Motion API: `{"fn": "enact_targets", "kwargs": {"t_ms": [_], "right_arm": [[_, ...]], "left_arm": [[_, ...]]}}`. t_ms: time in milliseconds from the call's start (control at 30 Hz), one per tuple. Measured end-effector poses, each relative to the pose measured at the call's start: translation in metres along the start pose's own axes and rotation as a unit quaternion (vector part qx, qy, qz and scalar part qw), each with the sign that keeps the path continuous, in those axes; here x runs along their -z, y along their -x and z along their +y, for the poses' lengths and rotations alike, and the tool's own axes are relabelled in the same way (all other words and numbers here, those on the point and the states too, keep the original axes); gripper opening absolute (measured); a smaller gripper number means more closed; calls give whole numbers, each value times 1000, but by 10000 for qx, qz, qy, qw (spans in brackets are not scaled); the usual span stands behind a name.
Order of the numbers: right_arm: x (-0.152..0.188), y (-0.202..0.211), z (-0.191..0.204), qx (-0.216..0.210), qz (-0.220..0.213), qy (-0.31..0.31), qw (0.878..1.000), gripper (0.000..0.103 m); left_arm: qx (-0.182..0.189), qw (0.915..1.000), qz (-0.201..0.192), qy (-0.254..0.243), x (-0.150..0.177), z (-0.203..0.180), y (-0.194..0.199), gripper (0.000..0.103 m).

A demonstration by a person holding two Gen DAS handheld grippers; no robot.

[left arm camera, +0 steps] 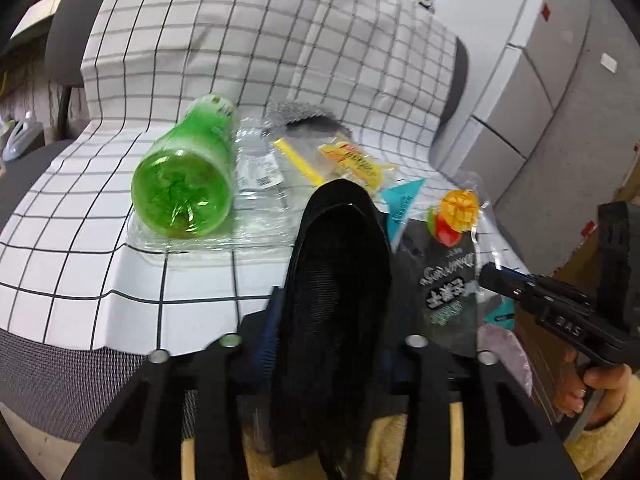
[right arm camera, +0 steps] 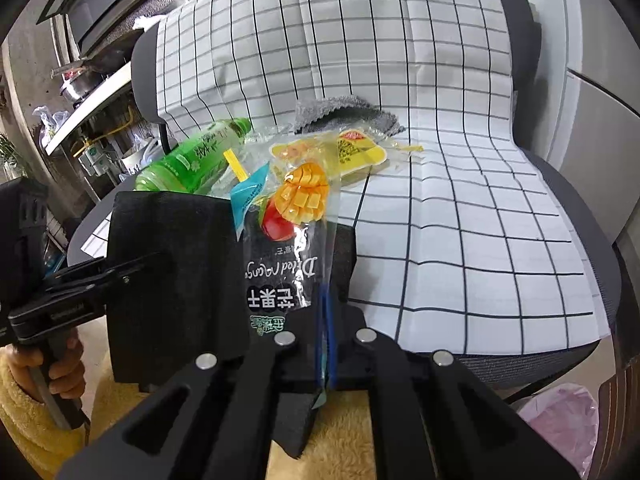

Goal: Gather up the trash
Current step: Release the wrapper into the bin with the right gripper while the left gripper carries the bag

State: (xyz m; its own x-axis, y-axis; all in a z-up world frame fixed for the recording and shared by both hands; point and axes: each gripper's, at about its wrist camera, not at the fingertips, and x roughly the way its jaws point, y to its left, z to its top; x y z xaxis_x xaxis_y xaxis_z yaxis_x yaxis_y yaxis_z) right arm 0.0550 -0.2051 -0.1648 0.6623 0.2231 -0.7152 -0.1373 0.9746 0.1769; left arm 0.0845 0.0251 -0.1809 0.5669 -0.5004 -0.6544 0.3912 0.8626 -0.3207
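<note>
Two grippers over chair litter: right gripper point(right arm camera: 325, 344) clamped on dried mango pouch point(right arm camera: 286, 256), left gripper point(left arm camera: 340, 216) state unclear; lift pouch clear of green bottle point(left arm camera: 188, 176).

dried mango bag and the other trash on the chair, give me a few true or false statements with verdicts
1. The right hand-held gripper is shut on the dried mango bag. True.
2. The green bottle stands upright on the checked cloth. False: it lies on its side, base toward the left wrist camera.
3. The green bottle rests partly on a clear plastic tray. True.
4. The yellow snack wrapper is held in the left hand-held gripper. False: it lies on the cloth, untouched.
5. A grey towel lies behind the trash. True.
</note>
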Motion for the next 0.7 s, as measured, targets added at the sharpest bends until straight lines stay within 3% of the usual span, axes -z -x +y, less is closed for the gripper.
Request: {"fn": "enact_targets", "kwargs": {"t_ms": [67,233,333,533,700], "right_arm": [[-1,9,-3,-17,-122,-38,9999,2],[0,54,-19,113,-634,-179,9978,2],[5,87,-37,325,-939,-342,9945,2],[37,158,-92,1309,-1459,-788,9774,2],[71,198,-132,2340,-1591,-1162,9521,3]], "left_arm": [[50,10000,-70,-13,-3,-11,12,15],[-70,9971,-568,-510,-20,-67,50,6],[7,9921,-892,-883,-34,-104,64,5],[517,9790,-1376,-1413,-57,-177,67,5],[1088,9716,-1401,-1568,-58,-236,37,6]]}}
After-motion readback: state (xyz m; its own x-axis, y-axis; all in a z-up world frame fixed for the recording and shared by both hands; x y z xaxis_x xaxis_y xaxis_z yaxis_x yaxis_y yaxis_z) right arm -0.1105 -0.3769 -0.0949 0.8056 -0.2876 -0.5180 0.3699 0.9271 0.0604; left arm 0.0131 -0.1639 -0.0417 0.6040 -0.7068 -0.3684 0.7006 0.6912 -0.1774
